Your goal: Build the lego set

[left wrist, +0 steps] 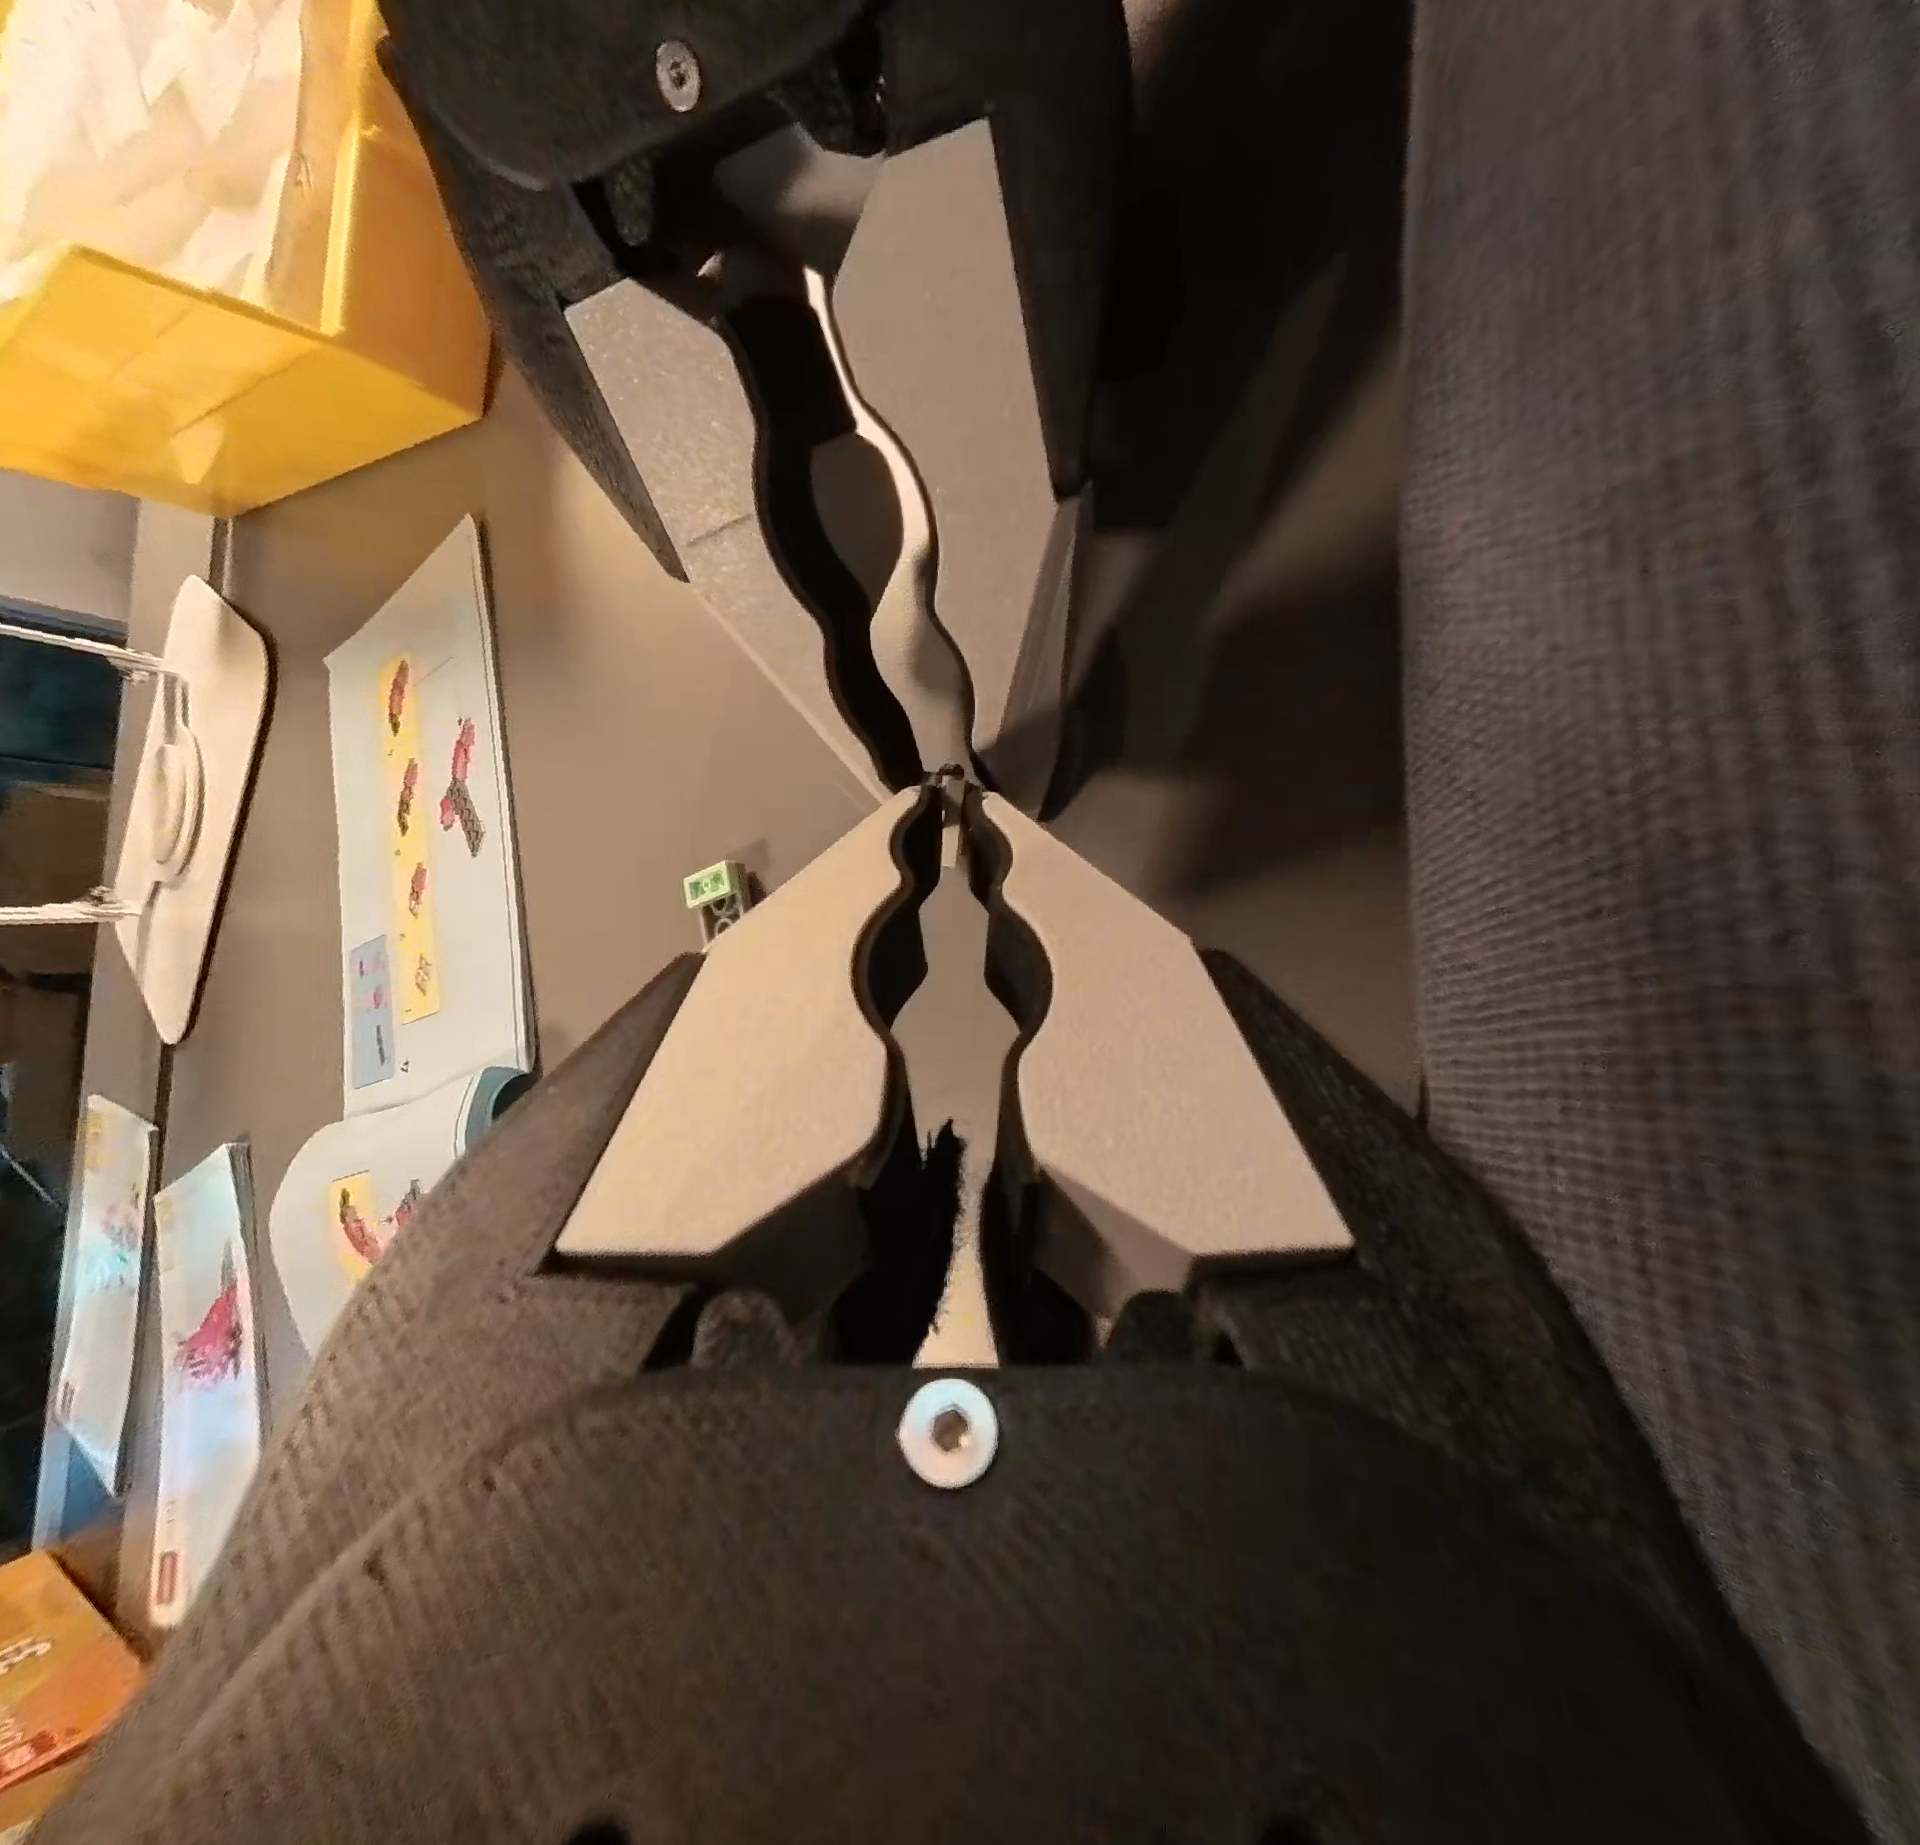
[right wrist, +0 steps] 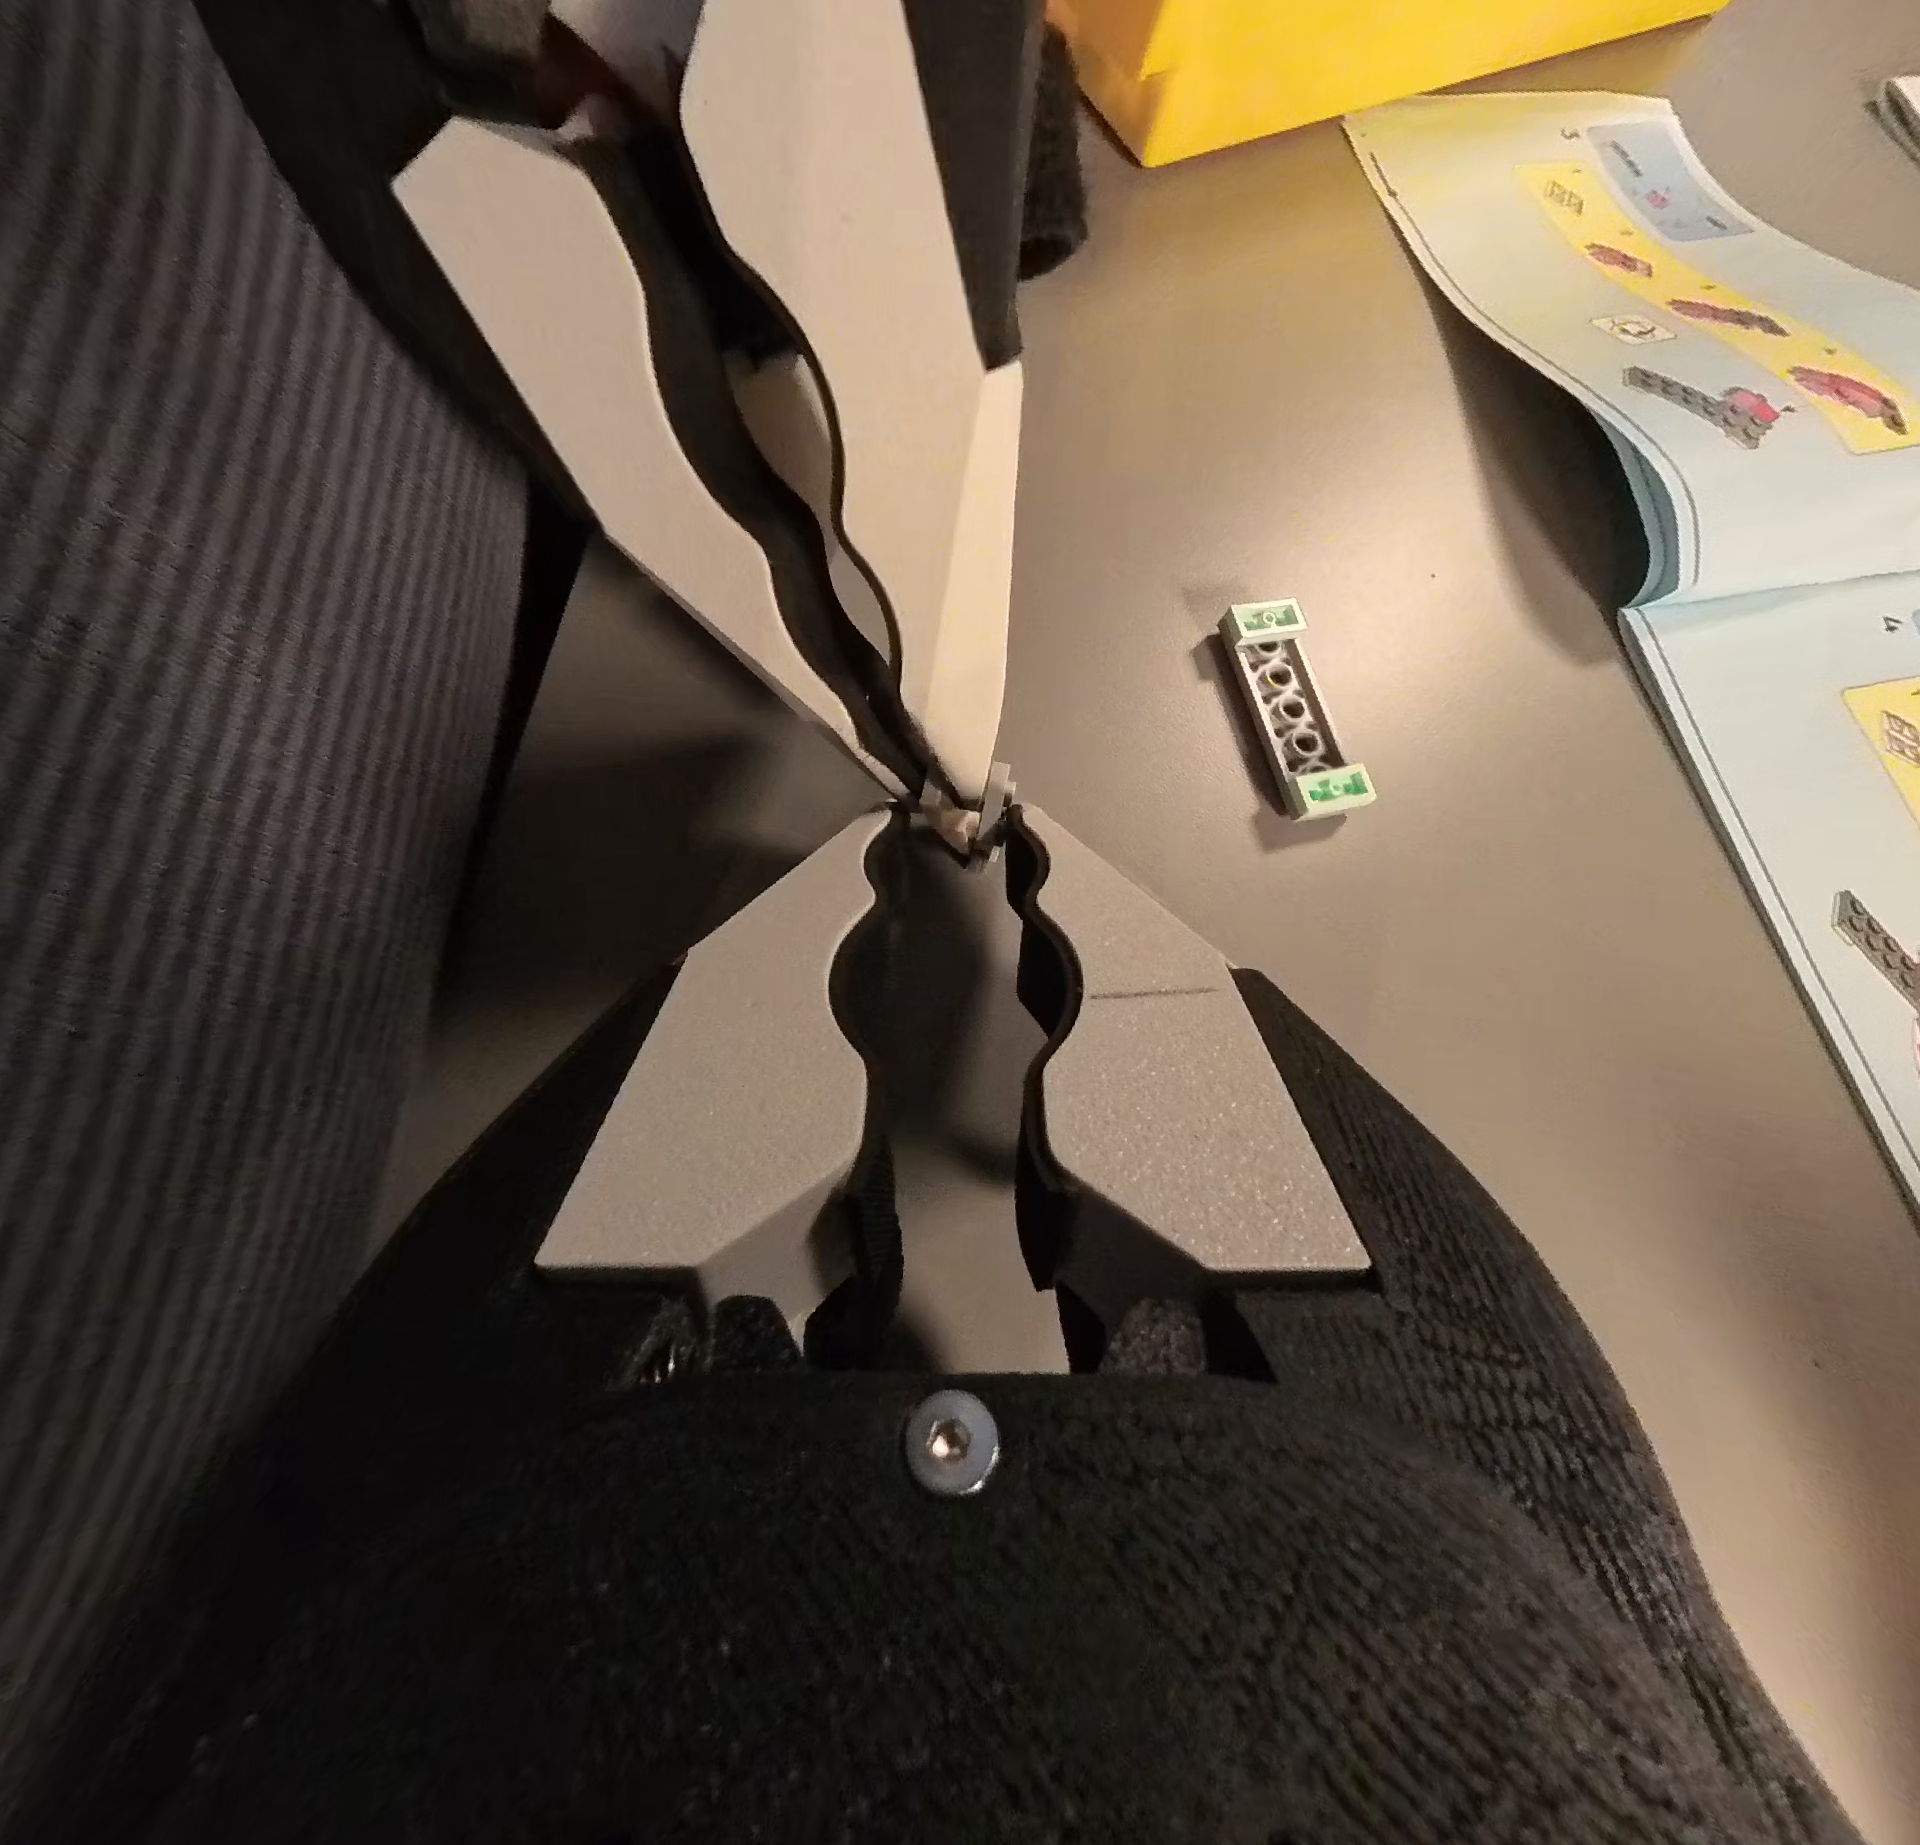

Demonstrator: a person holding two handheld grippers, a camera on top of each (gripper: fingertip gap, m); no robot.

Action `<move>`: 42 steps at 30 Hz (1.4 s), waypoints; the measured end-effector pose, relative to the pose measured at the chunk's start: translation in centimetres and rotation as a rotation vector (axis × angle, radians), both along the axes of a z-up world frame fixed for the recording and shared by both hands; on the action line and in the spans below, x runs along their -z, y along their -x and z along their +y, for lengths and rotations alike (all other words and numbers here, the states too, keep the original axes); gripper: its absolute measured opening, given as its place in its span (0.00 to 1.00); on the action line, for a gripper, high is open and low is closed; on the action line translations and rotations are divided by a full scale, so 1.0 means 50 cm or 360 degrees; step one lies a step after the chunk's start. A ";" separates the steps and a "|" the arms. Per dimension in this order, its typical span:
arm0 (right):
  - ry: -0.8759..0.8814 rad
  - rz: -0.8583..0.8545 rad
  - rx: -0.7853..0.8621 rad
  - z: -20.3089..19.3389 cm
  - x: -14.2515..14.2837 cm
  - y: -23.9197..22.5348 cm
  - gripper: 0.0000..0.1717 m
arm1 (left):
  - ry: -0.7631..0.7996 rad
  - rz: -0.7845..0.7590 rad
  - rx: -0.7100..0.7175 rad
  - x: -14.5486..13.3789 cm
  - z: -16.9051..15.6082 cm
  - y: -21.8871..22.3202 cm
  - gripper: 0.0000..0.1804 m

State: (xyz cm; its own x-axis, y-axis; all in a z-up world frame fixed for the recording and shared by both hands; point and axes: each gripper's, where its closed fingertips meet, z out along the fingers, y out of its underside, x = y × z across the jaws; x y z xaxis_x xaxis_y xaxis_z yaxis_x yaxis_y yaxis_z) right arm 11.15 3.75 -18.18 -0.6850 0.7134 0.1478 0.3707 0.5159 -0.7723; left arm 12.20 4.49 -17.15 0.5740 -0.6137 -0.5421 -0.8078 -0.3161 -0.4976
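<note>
My left gripper [left wrist: 948, 808] is shut on a small whitish brick piece [left wrist: 951, 841] pinched at its fingertips. My right gripper [right wrist: 954, 821] meets it tip to tip and is shut on a small grey plate piece [right wrist: 1000, 816], which sits against its right finger and touches the whitish piece [right wrist: 951, 827]. The left gripper reaches in from above in the right wrist view [right wrist: 930, 793]. The right gripper reaches in from above in the left wrist view [left wrist: 945, 769]. Both hover over the grey table [right wrist: 1195, 964].
A grey brick with a green tile at each end [right wrist: 1299, 720] lies on the table, also in the left wrist view [left wrist: 722, 896]. An open instruction booklet [right wrist: 1714, 341] and a yellow box [right wrist: 1351, 8] lie beyond. Dark ribbed fabric [right wrist: 208, 652] fills the left side. Left and right tips are no more than a few centimetres apart.
</note>
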 end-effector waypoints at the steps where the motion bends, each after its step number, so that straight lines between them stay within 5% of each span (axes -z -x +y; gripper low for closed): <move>1: -0.0005 0.0006 0.0001 0.000 0.000 0.001 0.09 | -0.0001 -0.0011 0.0005 0.000 0.000 0.000 0.02; 19: -0.0758 0.0639 -0.0160 0.010 -0.019 0.020 0.04 | -0.0093 0.0036 0.0076 -0.013 -0.004 0.006 0.02; 25: -0.0472 0.0535 -0.0154 0.004 -0.020 0.014 0.04 | -0.0019 -0.0248 -0.0010 -0.019 -0.004 0.001 0.02; 27: -0.0395 0.0499 -0.0155 0.004 -0.020 0.012 0.04 | 0.0012 -0.0294 -0.0104 -0.015 -0.001 0.021 0.16; 29: -0.0358 0.0480 -0.0160 0.003 -0.020 0.010 0.04 | 0.0062 -0.0310 -0.0115 -0.005 -0.004 0.028 0.19; 38: -0.0302 0.0440 -0.0182 -0.001 -0.022 0.007 0.04 | 0.0092 -0.0337 -0.0055 0.000 -0.008 0.015 0.06; 42: -0.0269 0.0432 -0.0120 0.003 -0.031 0.013 0.04 | -0.0044 -0.0123 -0.0019 -0.009 0.000 0.026 0.04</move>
State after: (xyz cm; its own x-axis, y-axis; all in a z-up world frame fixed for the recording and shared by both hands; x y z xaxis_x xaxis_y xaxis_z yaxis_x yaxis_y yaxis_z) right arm 10.48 3.92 -16.62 -0.6540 0.6121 0.4445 0.1189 0.6635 -0.7387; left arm 10.91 4.47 -16.69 0.6221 -0.5920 -0.5124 -0.7628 -0.3109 -0.5670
